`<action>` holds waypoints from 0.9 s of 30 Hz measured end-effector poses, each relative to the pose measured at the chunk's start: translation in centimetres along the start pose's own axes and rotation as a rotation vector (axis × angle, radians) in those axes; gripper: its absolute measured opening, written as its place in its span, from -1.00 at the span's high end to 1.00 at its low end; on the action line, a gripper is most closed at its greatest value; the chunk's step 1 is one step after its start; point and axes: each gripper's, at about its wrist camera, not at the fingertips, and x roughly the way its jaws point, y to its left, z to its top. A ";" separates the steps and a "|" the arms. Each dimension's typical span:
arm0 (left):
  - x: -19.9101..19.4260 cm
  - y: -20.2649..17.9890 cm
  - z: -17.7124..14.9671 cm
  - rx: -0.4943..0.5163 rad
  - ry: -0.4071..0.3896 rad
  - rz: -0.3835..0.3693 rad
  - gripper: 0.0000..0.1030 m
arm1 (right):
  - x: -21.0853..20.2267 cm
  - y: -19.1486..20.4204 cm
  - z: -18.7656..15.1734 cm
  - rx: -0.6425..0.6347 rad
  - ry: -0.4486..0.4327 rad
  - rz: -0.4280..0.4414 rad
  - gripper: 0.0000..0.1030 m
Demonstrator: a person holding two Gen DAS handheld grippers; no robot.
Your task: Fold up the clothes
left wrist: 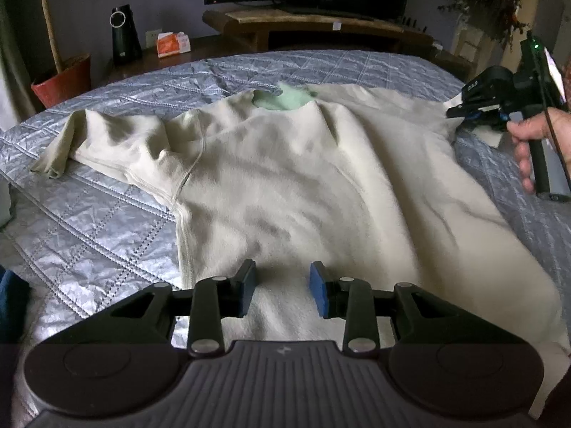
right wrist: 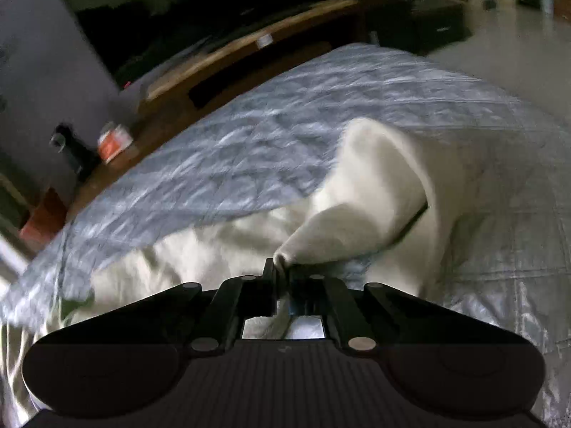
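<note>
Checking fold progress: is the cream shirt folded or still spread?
Mostly spread: the shirt lies flat on the bed; only the right gripper pinches one sleeve.

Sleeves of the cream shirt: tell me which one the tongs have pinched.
The sleeve on the right tongs' side, lifted and clamped shut in them. The other sleeve lies free on the bedspread.

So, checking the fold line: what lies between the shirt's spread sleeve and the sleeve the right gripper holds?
In the left wrist view, only the shirt's own body and green-lined collar.
</note>
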 end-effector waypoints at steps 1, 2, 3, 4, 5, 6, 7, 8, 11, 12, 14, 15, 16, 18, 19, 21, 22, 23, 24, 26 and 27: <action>0.0 0.0 0.0 0.000 -0.001 0.002 0.36 | -0.4 -0.4 0.2 0.009 -0.030 -0.028 0.87; 0.0 0.0 0.0 0.000 -0.002 0.005 0.35 | -0.8 -0.8 0.3 0.017 -0.057 -0.055 0.87; 0.0 0.0 0.0 -0.001 -0.002 0.007 0.35 | -1.1 -1.3 0.2 0.015 -0.075 -0.083 0.87; -0.1 0.0 0.0 -0.001 -0.003 0.010 0.35 | -1.4 -1.8 0.1 0.013 -0.093 -0.110 0.86; -0.1 0.0 0.1 -0.001 -0.004 0.012 0.35 | -1.7 -2.3 0.0 0.012 -0.107 -0.136 0.83; -0.1 0.0 0.1 -0.001 -0.005 0.014 0.35 | -1.9 -2.9 -0.1 0.018 -0.091 -0.149 0.81; -0.1 0.0 0.1 -0.001 -0.006 0.017 0.35 | -2.0 -3.3 -0.3 0.018 -0.075 -0.150 0.73; -0.2 -0.1 0.0 0.004 -0.005 0.019 0.35 | -2.1 -3.7 -0.4 0.019 -0.060 -0.151 0.60; -0.2 -0.2 0.0 0.018 -0.005 0.024 0.34 | -3.6 -4.1 -0.9 0.003 -0.056 -0.146 0.44; -0.2 -0.2 0.1 0.020 -0.005 0.024 0.34 | -4.1 -4.1 -1.2 -0.001 -0.051 -0.142 0.39; -0.4 -0.1 0.1 0.017 -0.003 0.018 0.34 | -5.4 -3.9 -2.0 -0.023 -0.043 -0.124 0.38; -0.5 0.0 0.1 0.016 -0.002 0.015 0.34 | -6.1 -3.4 -2.4 -0.063 -0.051 -0.092 0.38; -0.5 0.1 0.1 0.014 -0.002 0.014 0.34 | -6.7 -2.8 -2.9 -0.104 -0.060 -0.060 0.37; -0.5 0.1 0.0 0.019 -0.002 0.016 0.34 | -7.0 -0.9 -3.3 -0.190 -0.074 0.006 0.30; -0.5 0.0 0.0 0.023 -0.002 0.018 0.33 | -6.6 0.2 -3.0 -0.219 -0.069 0.040 0.24; -0.2 -0.4 0.2 0.030 -0.002 0.021 0.31 | -5.4 2.6 -2.2 -0.275 -0.060 0.108 0.23; -0.3 -0.4 0.2 0.031 -0.003 0.021 0.30 | -4.4 4.0 -1.6 -0.318 -0.043 0.136 0.14; -0.3 -0.5 0.2 0.032 -0.004 0.021 0.30 | -3.3 5.4 -1.0 -0.363 -0.020 0.164 -0.01; -0.3 -0.5 0.2 0.033 -0.004 0.020 0.30 | -1.9 6.8 -0.4 -0.425 0.030 0.192 -0.06; -0.4 -0.5 0.1 0.037 -0.006 0.020 0.30 | 0.2 9.8 0.1 -0.582 0.053 0.188 -0.08; -0.4 -0.5 0.1 0.039 -0.006 0.020 0.29 | 0.9 11.3 0.2 -0.678 0.032 0.176 -0.08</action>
